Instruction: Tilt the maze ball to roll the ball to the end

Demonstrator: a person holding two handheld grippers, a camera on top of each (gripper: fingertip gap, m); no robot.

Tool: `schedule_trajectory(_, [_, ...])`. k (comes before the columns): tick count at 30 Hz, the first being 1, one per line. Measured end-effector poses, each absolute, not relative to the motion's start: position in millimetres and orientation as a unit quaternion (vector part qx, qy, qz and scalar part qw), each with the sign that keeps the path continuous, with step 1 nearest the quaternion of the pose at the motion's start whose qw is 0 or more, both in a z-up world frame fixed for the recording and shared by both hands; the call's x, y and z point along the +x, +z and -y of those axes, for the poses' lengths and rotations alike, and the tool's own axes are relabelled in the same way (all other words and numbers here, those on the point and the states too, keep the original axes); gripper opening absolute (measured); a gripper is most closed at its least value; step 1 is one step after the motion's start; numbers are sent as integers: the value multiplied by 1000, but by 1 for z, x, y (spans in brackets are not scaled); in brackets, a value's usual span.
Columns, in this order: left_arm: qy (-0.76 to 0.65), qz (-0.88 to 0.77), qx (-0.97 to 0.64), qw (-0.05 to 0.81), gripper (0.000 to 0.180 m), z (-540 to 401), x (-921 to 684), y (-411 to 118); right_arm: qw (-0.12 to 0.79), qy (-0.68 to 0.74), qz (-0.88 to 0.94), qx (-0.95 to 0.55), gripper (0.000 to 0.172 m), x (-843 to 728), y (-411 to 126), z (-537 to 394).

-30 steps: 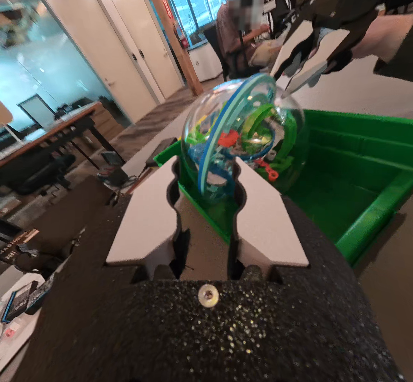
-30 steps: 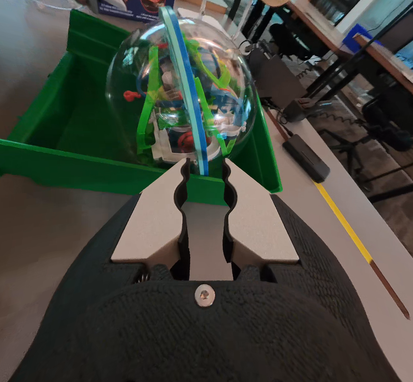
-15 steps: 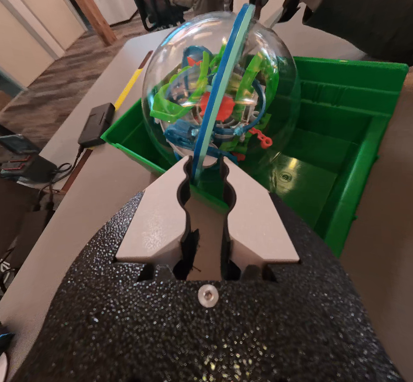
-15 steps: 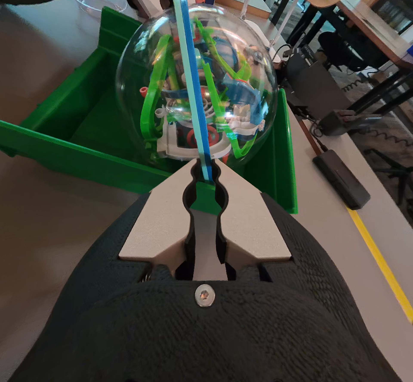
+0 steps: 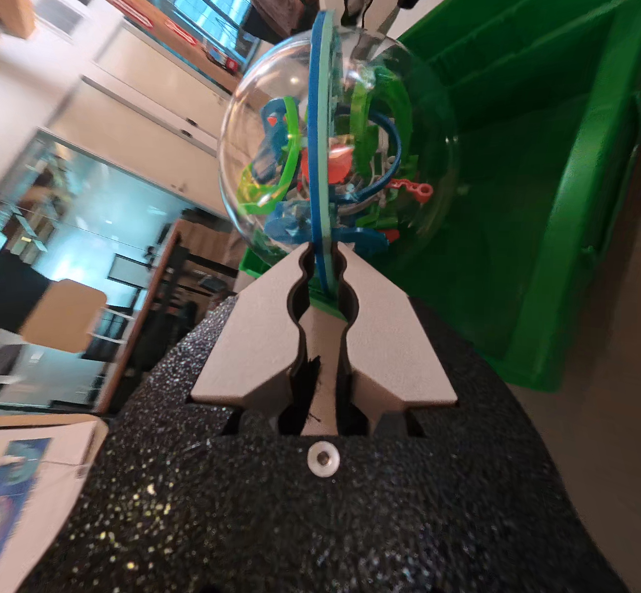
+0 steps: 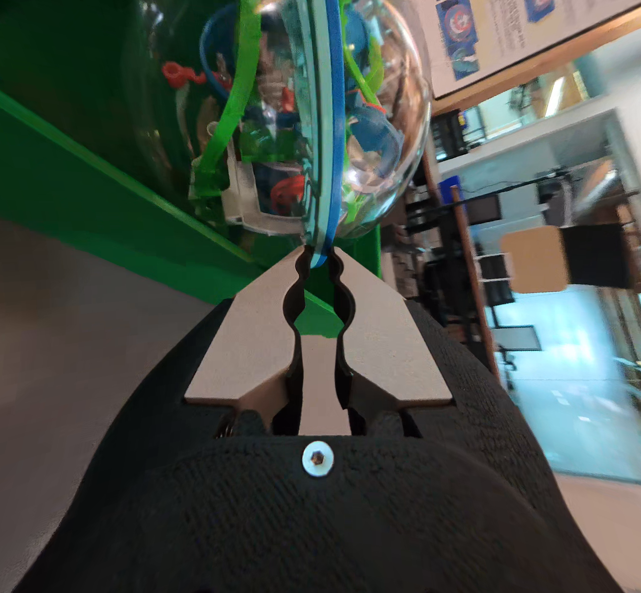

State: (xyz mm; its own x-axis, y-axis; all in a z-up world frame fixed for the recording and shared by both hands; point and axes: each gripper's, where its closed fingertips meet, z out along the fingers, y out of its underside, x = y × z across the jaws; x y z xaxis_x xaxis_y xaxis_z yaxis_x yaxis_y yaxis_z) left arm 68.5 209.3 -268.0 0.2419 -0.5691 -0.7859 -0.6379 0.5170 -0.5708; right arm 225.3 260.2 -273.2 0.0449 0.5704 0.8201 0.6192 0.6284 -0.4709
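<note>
Since half a second ago, both views have rolled strongly to one side, so the room now stands slanted, and the one clear plastic maze ball with green and blue tracks inside (image 5: 333, 146) sits in front of the one green plastic bin (image 5: 555, 194), which lies tilted across the pictures; whether the ball touches the bin I cannot tell. One flat rim ring, blue and pale (image 5: 317, 125), runs around the sphere, and both grippers hold the ball by this ring from opposite sides. The left gripper (image 5: 323, 257) has its two grey fingers closed on the near edge of the ring, which passes between the tips. The right gripper (image 6: 319, 257) is clenched in the same way on the other edge of the ring (image 6: 327, 125), its two tips pressing from either side. Inside the sphere I count one red hook-shaped piece (image 5: 411, 189), one orange-red part near the centre (image 5: 338, 163) and several green arcs; the small ball of the maze I cannot find. Behind, one sheet with blue pictures (image 6: 485, 3) and one wooden desk (image 5: 138, 316) appear blurred.
</note>
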Motion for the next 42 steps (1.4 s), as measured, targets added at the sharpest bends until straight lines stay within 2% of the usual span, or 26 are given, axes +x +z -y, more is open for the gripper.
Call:
schedule_trajectory(8, [156, -613, -372, 679, 7, -196, 72, -260, 649, -126, 668, -343, 8, 224, -265, -262])
schedule_trajectory(17, [268, -605, -275, 697, 7, -189, 74, -257, 713, -218, 610, -267, 8, 223, -254, -263])
schedule_trajectory(42, [396, -587, -173, 685, 7, -184, 76, -254, 746, -310, 549, -215, 8, 223, -230, -256])
